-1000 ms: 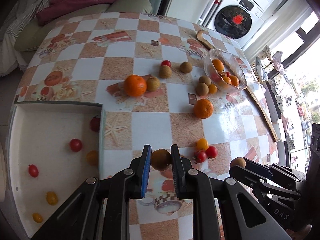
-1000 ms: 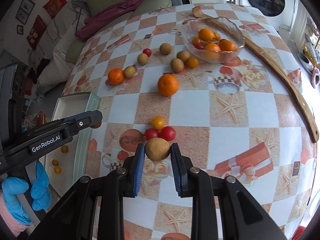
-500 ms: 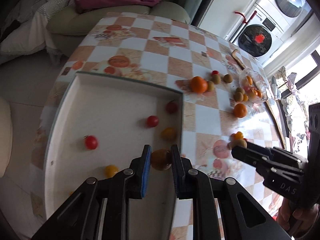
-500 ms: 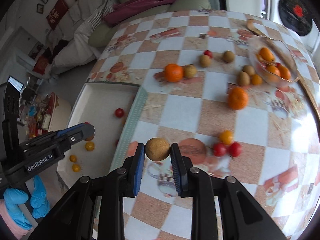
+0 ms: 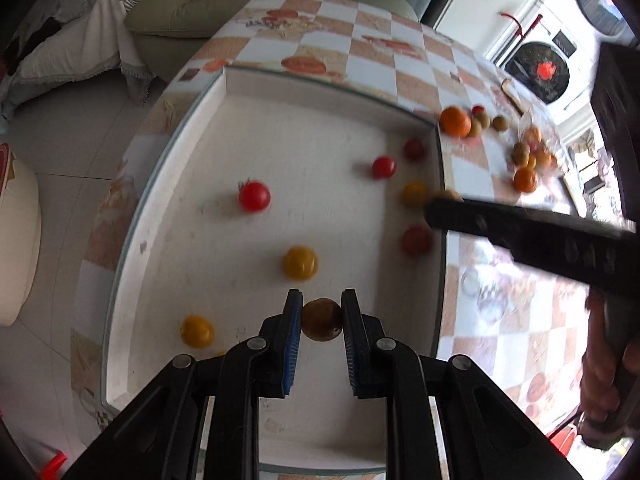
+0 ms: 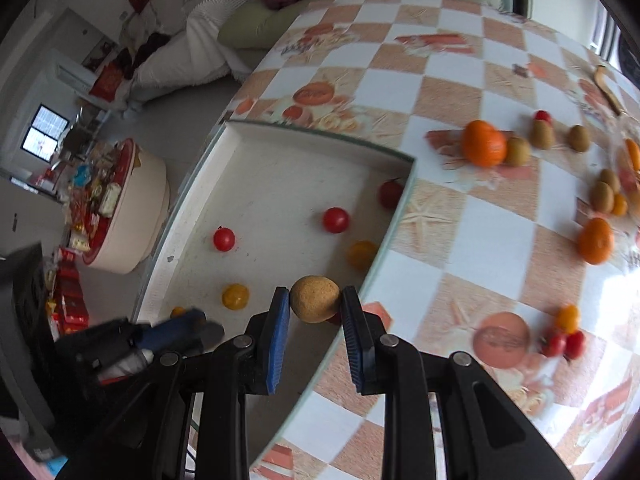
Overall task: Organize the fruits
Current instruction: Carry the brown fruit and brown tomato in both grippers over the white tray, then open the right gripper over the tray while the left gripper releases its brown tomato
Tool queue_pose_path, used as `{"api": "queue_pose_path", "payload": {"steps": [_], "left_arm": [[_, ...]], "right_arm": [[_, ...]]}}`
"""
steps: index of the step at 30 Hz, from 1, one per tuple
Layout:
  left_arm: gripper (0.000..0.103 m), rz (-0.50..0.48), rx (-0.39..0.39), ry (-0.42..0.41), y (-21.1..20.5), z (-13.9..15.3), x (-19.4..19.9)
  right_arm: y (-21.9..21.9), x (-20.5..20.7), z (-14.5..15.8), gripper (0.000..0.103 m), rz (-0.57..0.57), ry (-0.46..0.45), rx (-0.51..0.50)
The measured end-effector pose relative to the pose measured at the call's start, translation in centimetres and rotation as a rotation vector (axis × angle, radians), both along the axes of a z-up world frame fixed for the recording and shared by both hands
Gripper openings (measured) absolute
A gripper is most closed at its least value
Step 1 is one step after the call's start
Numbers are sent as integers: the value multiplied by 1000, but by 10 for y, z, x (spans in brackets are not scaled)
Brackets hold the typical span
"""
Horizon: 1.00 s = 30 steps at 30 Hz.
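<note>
Over the white tray (image 5: 304, 92), the left gripper (image 5: 321, 318) pinches a small brown fruit (image 5: 322, 319) between its blue pads, holding it above the tray floor. Scattered on that floor, from left to right, lie a yellow tomato (image 5: 197, 331), a red tomato (image 5: 254, 196), another yellow tomato (image 5: 300, 263) and more red and yellow ones near the right wall. Further right, the right gripper (image 6: 314, 300) pinches a tan round fruit (image 6: 315, 299) above the tray's right edge, where the tray meets the checkered tablecloth (image 6: 460, 240). On the cloth beyond sit an orange (image 6: 483, 143) touching a brown fruit, a second orange (image 6: 596, 240), and a small cluster of tomatoes (image 6: 562, 338).
</note>
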<state>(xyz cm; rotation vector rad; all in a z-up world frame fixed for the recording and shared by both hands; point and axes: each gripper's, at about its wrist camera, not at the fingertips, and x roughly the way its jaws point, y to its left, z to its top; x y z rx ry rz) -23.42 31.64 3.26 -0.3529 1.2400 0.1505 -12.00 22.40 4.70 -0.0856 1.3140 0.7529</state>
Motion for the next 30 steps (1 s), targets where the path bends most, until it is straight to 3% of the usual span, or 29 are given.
{"api": "queue_pose_path", "payload": {"steps": [7,20,21,22,23,24,26,30], "left_arm": [[21,-13,18,34,-11,-17,-8],[22,-53,56,48,-21,-24,-7],[25,-57,65,51,-22,-24,-7],[36,-60,73,57,-23,-24,-7],[56,-60,84,64,-25,-25,-6],[63,-55,98,56,-26,-23,-7],[66,-55,114,35,-28,-18,-9],[66,-61,117,56,-30,-17,-12]], "right_arm": [[28,3,-19,28,48,28,-58],[51,13,-44,29,68,35,-121],[52,13,-44,29,72,29,-127],[53,11,-44,30,75,24,-133],[53,11,-43,32,75,23,-135],[54,10,-43,33,75,25,-134],[56,10,-43,44,71,34,-134],[51,11,-32,55,45,33,-101]]}}
